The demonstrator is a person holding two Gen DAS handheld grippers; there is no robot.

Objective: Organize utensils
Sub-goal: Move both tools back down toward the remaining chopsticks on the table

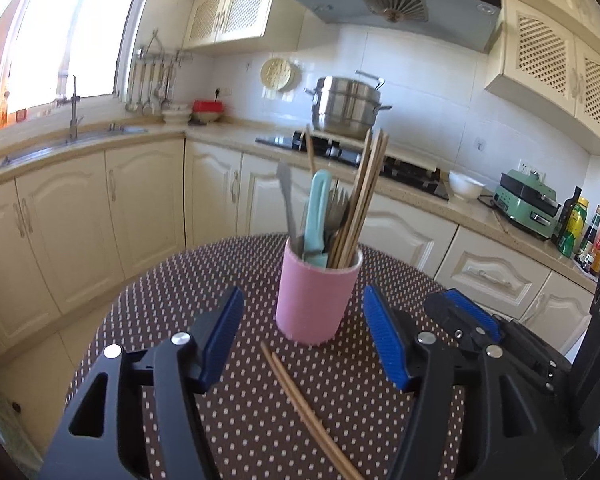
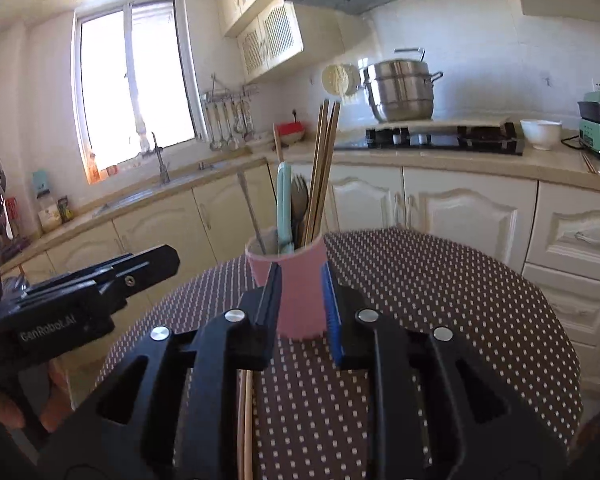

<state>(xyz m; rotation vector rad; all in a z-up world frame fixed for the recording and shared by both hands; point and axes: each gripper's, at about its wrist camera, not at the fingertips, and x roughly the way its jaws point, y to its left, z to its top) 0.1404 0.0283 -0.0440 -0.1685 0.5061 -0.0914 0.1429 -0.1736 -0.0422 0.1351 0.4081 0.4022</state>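
Observation:
A pink utensil cup (image 1: 315, 299) stands on the round dotted table (image 1: 180, 304). It holds wooden chopsticks (image 1: 364, 196), a teal handle (image 1: 318, 212), a fork and metal utensils. Two loose wooden chopsticks (image 1: 300, 404) lie on the table in front of the cup, between my left gripper's fingers. My left gripper (image 1: 303, 334) is open, just short of the cup. My right gripper (image 2: 301, 300) is partly open, with its jaws on either side of the cup (image 2: 300, 292), not clearly pressing it. The loose chopsticks (image 2: 245, 420) run under its left finger. The right gripper also shows in the left wrist view (image 1: 472, 320).
Cream kitchen cabinets and a counter ring the table. On the counter are a sink (image 1: 60, 140), a hob with a steel pot (image 1: 346, 106), a white bowl (image 1: 465, 185), a green appliance (image 1: 526, 208) and bottles (image 1: 580, 232). The left gripper body (image 2: 80, 292) sits at the table's left.

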